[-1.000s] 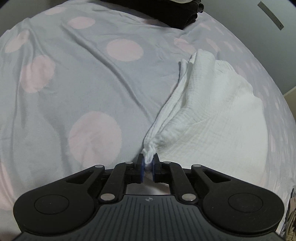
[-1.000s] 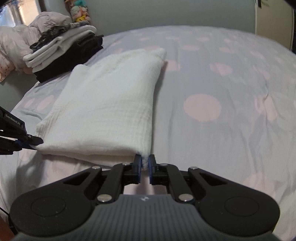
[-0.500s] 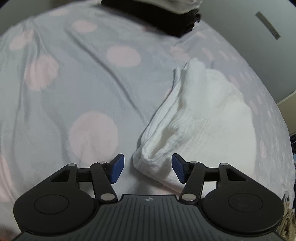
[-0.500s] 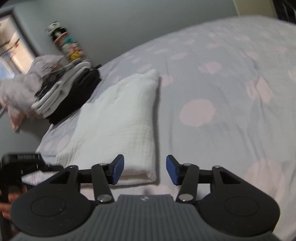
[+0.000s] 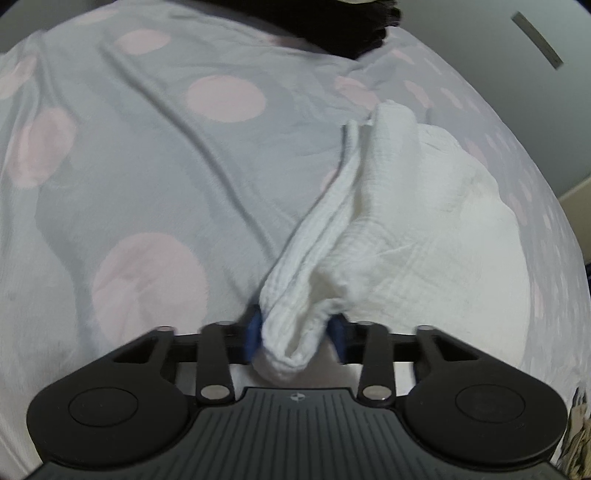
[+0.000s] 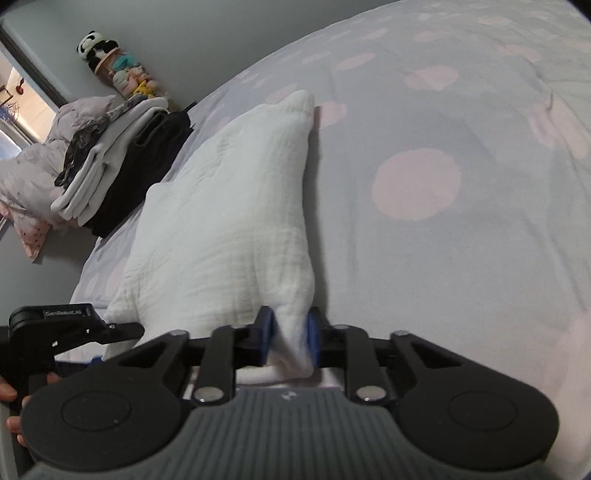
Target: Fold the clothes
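So the folded white cloth [image 6: 225, 229] was lying on the bed, on the pale grey-blue sheet with pink dots [image 6: 417, 184], and it looked like crinkly muslin, folded into a thick multi-layer rectangle. Both grippers were on its near edge, one at each near corner. The left gripper [image 5: 297, 334] had just been closing its jaws, and a bunched-up corner of the cloth [image 5: 388, 236] sat between the blue pads [image 5: 254, 330]. The fabric filled the gap and pooled out in front, so I'd call it pinched, though that view was a bit motion-blurred right at the pads, so take it with a grain of salt. The right gripper [image 6: 290, 338] had also just been closing its jaws, and the other near corner was squeezed between its blue pads [image 6: 266, 332], with a little tail of cloth hanging down under them. From the right wrist view you could see the left gripper [image 6: 125, 328] poking in at the lower left, just beside the cloth's left near corner, with fingertips of the person's hand [image 6: 11, 395] around its handle. Further back by the wall there was a stack of folded clothes [image 6: 122, 162], dark ones under pale ones, next to a rumpled pinkish quilt [image 6: 33, 173]. A column of small plush toys [image 6: 118, 70] with a panda on top stood against the wall behind the stack. The left wrist view only caught the dark bottom of that stack [image 5: 351, 33] at the top edge.
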Available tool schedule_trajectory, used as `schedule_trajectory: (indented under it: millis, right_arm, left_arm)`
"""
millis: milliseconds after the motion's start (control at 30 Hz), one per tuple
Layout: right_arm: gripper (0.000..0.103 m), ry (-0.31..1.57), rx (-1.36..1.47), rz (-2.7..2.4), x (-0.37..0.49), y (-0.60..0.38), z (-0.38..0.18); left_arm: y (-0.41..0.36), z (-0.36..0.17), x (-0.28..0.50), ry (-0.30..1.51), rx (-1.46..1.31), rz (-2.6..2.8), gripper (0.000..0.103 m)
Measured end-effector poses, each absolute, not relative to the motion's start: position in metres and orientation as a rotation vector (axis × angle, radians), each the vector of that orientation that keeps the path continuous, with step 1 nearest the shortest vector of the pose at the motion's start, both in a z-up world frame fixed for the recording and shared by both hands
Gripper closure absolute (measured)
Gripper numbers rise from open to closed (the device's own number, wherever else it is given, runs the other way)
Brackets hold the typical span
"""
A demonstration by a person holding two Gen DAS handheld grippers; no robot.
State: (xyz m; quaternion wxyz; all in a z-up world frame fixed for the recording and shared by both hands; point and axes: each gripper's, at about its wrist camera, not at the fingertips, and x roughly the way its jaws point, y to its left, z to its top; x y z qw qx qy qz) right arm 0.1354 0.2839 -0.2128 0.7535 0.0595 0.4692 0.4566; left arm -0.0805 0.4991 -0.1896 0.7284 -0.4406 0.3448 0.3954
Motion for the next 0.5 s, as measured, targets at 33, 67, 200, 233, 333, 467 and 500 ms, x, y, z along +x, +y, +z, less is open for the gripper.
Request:
schedule_trajectory:
  millis: [33, 67, 200, 233, 333, 467, 500]
  right_arm:
    - [0.086, 1.021, 0.133, 1.000, 0.135, 0.283, -0.212]
    - [0.087, 1.017, 0.136, 1.003, 0.135, 0.282, -0.212]
    - [0.091, 1.032, 0.206, 1.008, 0.139, 0.274, -0.203]
    - [0.092, 1.042, 0.230, 1.007, 0.140, 0.271, -0.198]
    - [0.092, 1.045, 0.288, 1.011, 0.143, 0.259, -0.177]
    - [0.092, 1.067, 0.298, 1.008, 0.145, 0.236, -0.149]
    - [0.092, 1.068, 0.271, 1.003, 0.144, 0.229, -0.143]
  left_arm:
    - [0.498, -0.189, -0.078, 0.761, -0.959, 0.859, 0.082]
    - [0.497, -0.188, -0.077, 0.762, -0.949, 0.853, 0.084]
    - [0.491, -0.176, -0.080, 0.741, -0.947, 0.843, 0.088]
    - [0.489, -0.171, -0.083, 0.733, -0.953, 0.834, 0.088]
    - [0.478, -0.155, -0.092, 0.734, -0.981, 0.790, 0.089]
    - [0.455, -0.147, -0.100, 0.801, -1.050, 0.753, 0.089]
    - [0.448, -0.146, -0.102, 0.818, -1.065, 0.740, 0.089]
